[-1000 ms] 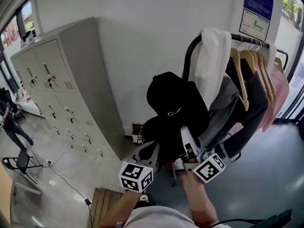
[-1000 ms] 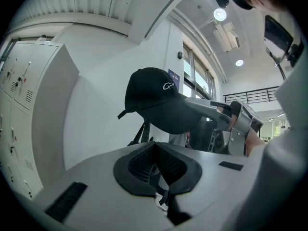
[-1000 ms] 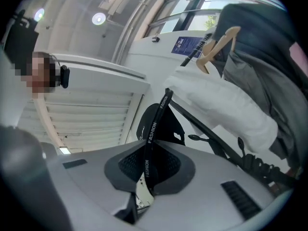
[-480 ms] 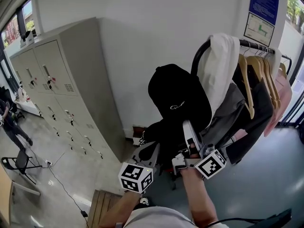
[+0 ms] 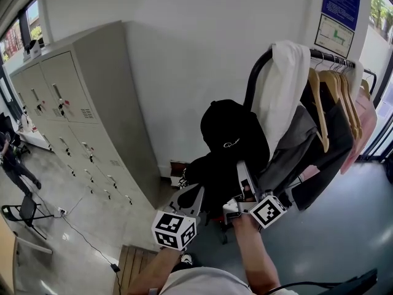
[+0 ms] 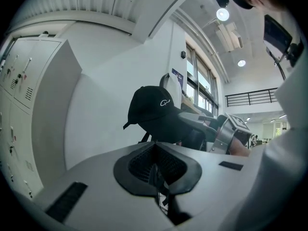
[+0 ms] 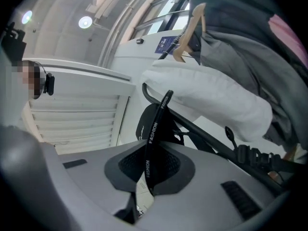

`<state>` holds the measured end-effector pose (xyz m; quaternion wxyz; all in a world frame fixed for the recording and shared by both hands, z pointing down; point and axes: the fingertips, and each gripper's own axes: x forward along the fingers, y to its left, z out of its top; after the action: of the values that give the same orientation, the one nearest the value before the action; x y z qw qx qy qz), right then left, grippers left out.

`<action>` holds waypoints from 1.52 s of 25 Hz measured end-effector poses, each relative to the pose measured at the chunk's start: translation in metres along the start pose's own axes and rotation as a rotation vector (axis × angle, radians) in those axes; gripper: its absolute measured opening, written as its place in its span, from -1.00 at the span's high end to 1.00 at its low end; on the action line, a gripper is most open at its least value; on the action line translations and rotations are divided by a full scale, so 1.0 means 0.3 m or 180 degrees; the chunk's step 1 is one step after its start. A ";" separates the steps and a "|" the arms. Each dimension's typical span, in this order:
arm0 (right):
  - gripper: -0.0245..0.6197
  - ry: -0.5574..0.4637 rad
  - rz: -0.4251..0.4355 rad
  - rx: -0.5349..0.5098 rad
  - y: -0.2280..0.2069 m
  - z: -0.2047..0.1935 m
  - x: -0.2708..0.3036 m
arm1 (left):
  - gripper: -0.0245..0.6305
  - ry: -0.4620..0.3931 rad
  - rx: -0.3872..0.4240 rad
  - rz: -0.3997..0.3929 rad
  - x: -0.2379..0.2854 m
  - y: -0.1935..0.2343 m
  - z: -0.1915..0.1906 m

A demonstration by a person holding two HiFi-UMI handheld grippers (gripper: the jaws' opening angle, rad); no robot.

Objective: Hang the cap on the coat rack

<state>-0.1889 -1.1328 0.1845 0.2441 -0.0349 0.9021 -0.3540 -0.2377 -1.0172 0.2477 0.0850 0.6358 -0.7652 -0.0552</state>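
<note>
The black cap (image 5: 233, 131) with a small white logo hangs in the air just left of the coat rack (image 5: 256, 72), a black tube rail with a curved end. My right gripper (image 5: 241, 166) points up under the cap. In the right gripper view it (image 7: 147, 172) is shut on the cap's black strap (image 7: 153, 129), which is printed with white letters. My left gripper (image 5: 201, 193) is lower left of the cap, apart from it. Its jaws (image 6: 156, 171) are shut with nothing between them. The left gripper view shows the cap (image 6: 155, 110) ahead and above.
A white garment (image 5: 284, 85) drapes over the rack's end. Wooden hangers (image 5: 320, 103) with dark, grey and pink clothes fill the rail behind it. Beige lockers (image 5: 80, 115) stand along the left wall. A wooden pallet (image 5: 132, 264) lies by my feet. A person (image 5: 12, 165) is far left.
The cap rose a little, then came down and to the right, closer to the rack's curved end. The right gripper moved with it. The left gripper has hardly moved.
</note>
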 end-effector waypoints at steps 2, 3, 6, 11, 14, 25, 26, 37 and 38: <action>0.87 0.0015 -0.0108 0.0117 -0.047 -0.025 -0.026 | 0.92 0.0014 -0.0006 -0.0011 -0.001 -0.006 -0.008; 0.87 0.0027 -0.0177 0.0180 -0.074 -0.040 -0.042 | 0.91 0.0023 -0.0005 -0.0020 -0.002 -0.010 -0.012; 0.87 0.0042 -0.0338 0.0295 -0.139 -0.077 -0.092 | 0.91 0.0052 -0.0004 -0.0040 -0.002 -0.021 -0.022; 0.87 0.0090 -0.0385 0.0323 -0.175 -0.124 -0.134 | 0.91 0.0078 -0.0009 -0.0043 -0.003 -0.021 -0.034; 0.87 0.0099 -0.0388 0.0350 -0.191 -0.145 -0.152 | 0.92 0.0088 -0.0012 -0.0050 -0.005 -0.027 -0.040; 0.86 0.0064 -0.0339 0.0488 -0.231 -0.177 -0.192 | 0.91 0.0191 -0.0061 -0.0038 -0.024 -0.035 -0.086; 0.86 0.0061 -0.0272 0.0470 -0.223 -0.172 -0.182 | 0.92 0.0181 -0.0072 -0.0026 -0.026 -0.030 -0.086; 0.41 0.0289 -0.0561 0.0366 -0.298 -0.150 -0.250 | 0.91 0.0276 -0.0139 0.0050 -0.048 -0.068 -0.163; 0.37 0.0340 -0.0628 0.0320 -0.308 -0.156 -0.270 | 0.92 0.0278 -0.0141 0.0051 -0.047 -0.075 -0.165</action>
<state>-0.1496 -1.1536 0.3083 0.1612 -0.0923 0.8871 -0.4225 -0.2035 -1.0062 0.2912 0.1327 0.6294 -0.7644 -0.0437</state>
